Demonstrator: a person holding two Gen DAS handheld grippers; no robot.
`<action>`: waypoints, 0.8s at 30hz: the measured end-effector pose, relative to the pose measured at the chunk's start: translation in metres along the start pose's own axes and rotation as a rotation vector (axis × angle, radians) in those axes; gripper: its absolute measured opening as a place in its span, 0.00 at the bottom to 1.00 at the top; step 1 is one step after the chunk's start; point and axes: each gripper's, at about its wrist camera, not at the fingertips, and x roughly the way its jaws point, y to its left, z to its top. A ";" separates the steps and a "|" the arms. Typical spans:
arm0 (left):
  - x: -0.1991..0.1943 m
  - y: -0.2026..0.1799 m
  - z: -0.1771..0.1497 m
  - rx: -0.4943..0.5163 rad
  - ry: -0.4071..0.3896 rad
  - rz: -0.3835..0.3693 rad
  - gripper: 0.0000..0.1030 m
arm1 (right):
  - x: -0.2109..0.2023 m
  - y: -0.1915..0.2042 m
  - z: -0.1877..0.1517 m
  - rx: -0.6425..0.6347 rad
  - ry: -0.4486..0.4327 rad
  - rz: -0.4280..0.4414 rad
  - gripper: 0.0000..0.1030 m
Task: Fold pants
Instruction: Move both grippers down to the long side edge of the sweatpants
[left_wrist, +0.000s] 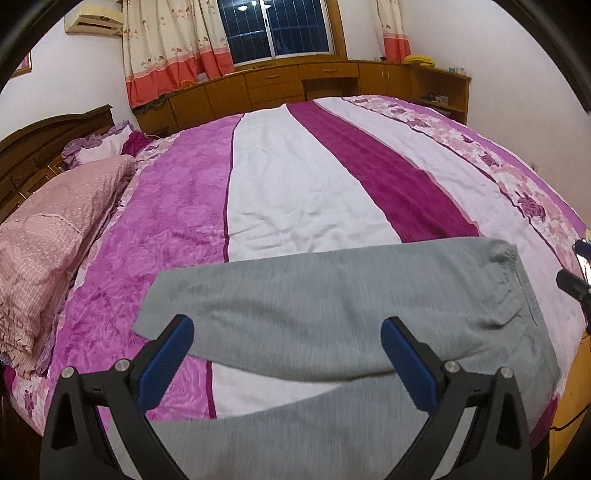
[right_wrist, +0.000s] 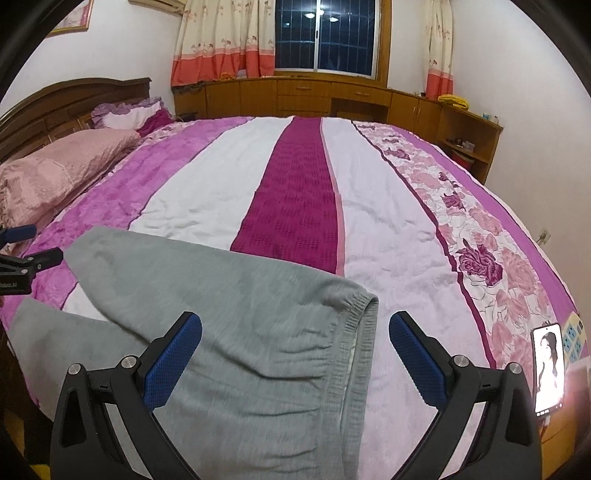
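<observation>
**Grey pants spread along the near edge of the bed, both grippers held wide above them**

A pair of grey knitted sweatpants with an elastic waistband (left_wrist: 332, 306) is seen lying flat on a bedspread striped in pink, white and magenta with a floral border (left_wrist: 295, 177). The garment is laid along the near edge of the bed, its two legs splayed apart toward the pillow side so that a wedge of bedspread shows between them. The gathered waistband (right_wrist: 360, 332) is turned toward the floral border, with the opening facing that side.

The left gripper, black-framed with blue textured pads (left_wrist: 287, 363), is held over the legs of the sweatpants; its fingers are spread far apart and nothing is gripped between them. The right gripper of the same build (right_wrist: 295, 360) is held over the waistband end, its fingers likewise wide apart and empty. Whether either gripper touches the cloth cannot be told.

A pink quilted pillow (left_wrist: 55, 236) is seen at the headboard end of the bed. A smartphone with a lit screen (right_wrist: 549, 369) is placed at the near corner on the floral-border side. Beyond the far edge of the bed, a run of wooden cabinets (right_wrist: 314, 96) is set beneath a dark window framed by cream and orange curtains (right_wrist: 221, 40).
</observation>
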 end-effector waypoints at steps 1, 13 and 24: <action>0.005 -0.001 0.003 0.000 0.005 0.000 1.00 | 0.004 -0.001 0.001 0.000 0.006 0.001 0.95; 0.073 -0.012 0.031 0.014 0.072 -0.024 1.00 | 0.068 -0.015 0.011 -0.011 0.098 -0.003 0.95; 0.150 -0.029 0.043 0.058 0.165 -0.048 1.00 | 0.134 -0.023 0.009 -0.026 0.212 0.019 0.95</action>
